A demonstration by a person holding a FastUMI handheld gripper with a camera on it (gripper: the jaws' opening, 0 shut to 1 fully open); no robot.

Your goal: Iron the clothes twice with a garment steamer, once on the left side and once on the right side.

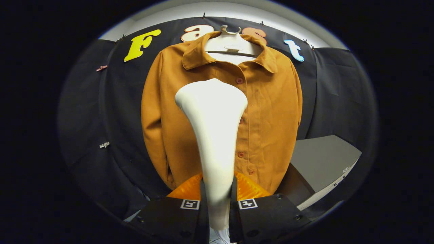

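Black cloth wall (339,91) behind, pinned with clips; white wall (210,8) above; grey tabletop (322,162) at right.

finger blocks (218,217): broad, flat-topped, two side by side
markings: square black-and-white tag (190,204) on each inner corner
fasteners: round screws (279,196) at edges

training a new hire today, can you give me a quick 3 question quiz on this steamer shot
1. True or false: the claw is shut on the steamer.
2. What does the shirt hang from: A) hanger B) table C) clip?
3. The steamer's head is in front of the shirt's ____ line.

Key: 1 true; 2 A; 3 button
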